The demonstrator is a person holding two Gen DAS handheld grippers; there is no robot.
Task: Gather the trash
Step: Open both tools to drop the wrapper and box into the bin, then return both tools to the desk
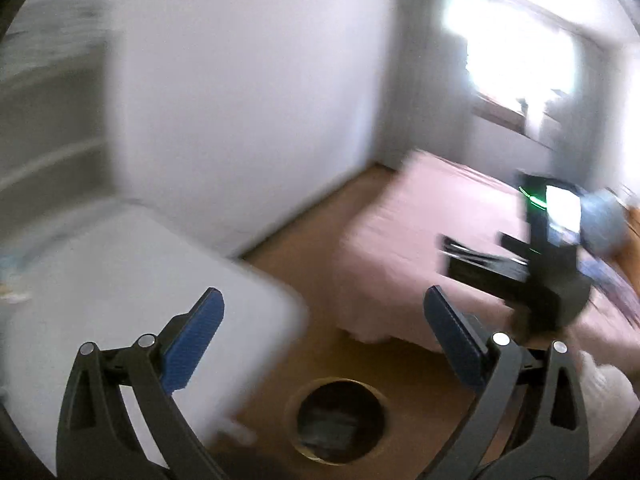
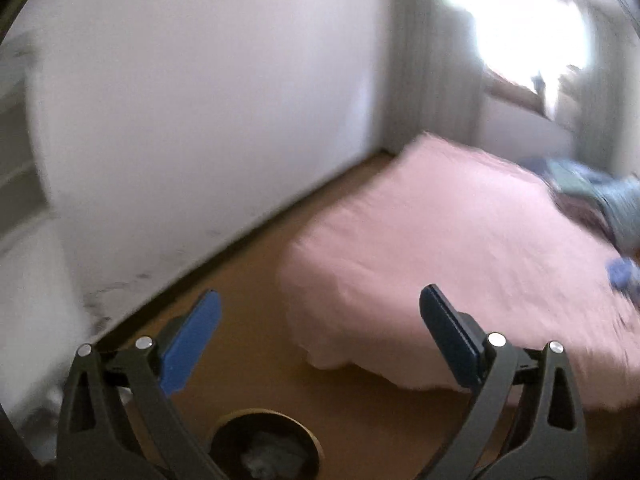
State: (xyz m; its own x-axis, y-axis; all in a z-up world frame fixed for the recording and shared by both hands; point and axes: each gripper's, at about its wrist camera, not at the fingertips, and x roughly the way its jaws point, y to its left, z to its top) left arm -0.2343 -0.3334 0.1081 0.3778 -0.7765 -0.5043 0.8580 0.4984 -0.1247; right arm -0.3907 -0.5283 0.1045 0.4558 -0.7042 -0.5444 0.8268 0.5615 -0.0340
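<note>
A round trash bin (image 1: 338,420) with a pale rim stands on the brown floor, with dark crumpled stuff inside. My left gripper (image 1: 323,292) hangs above it, open, with nothing between its blue pads. In the right wrist view the same bin (image 2: 266,448) lies at the bottom edge, with greyish crumpled trash in it. My right gripper (image 2: 320,291) is open and empty above it. The black body of the right hand-held tool (image 1: 556,280), with a green light, shows to the right in the left wrist view. Both views are blurred.
A bed with a pink cover (image 2: 460,260) fills the right side, with blue-grey clothes (image 2: 616,208) on it. A white table top (image 1: 140,280) is at the left and a white wall (image 2: 200,120) behind. Something white (image 1: 608,392) lies at the lower right.
</note>
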